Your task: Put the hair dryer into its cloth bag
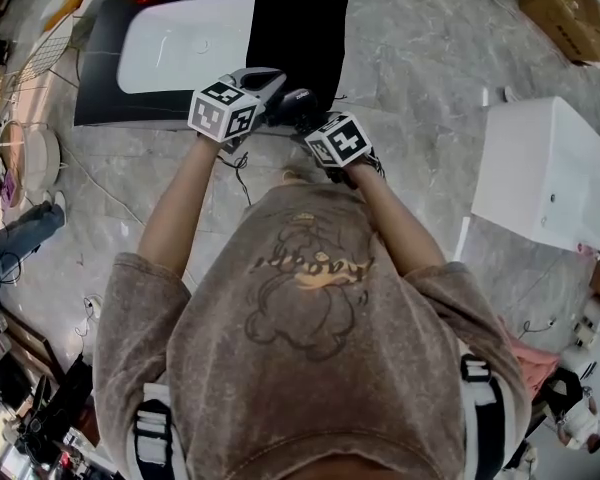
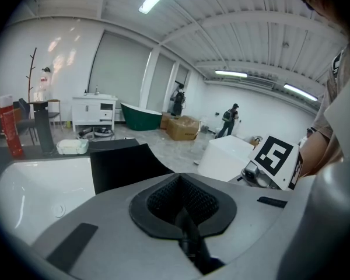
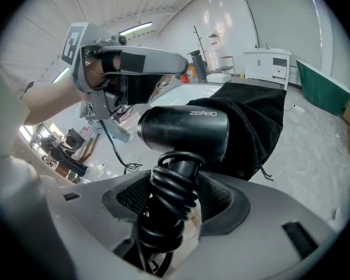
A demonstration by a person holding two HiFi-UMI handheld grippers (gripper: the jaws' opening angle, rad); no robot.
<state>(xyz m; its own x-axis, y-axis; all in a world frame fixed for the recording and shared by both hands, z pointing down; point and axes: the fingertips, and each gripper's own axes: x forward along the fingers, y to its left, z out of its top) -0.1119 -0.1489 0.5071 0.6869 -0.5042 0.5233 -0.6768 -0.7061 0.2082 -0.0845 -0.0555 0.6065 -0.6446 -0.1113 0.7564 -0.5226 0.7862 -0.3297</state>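
Right gripper view first: my right fingers point(image 3: 175, 198) are clamped on the handle of the black hair dryer point(image 3: 186, 130), the handle wound round with its cord point(image 3: 165, 217). The barrel stands just beyond the fingers, its nose meeting the black cloth bag point(image 3: 254, 121) ahead and to the right. How far the nose is inside I can't tell; most of the barrel shows bare. My left fingers point(image 2: 181, 221) are pressed together, up and to the left of the dryer's rear; whether they pinch the bag's lip, no view shows me.

So the step, as I read it, is feeding the barrel in. I'd want the mouth held wide, then push nose-first along the barrel's own line, minding that the drawstring point(image 3: 263, 169) hanging under the bag and the coiled cord don't catch the hem.

The bag holds at most the dryer's tip. Beyond the fingers, the white sink basin point(image 1: 180, 43) in the black worktop point(image 1: 100, 88) shows nothing inside.
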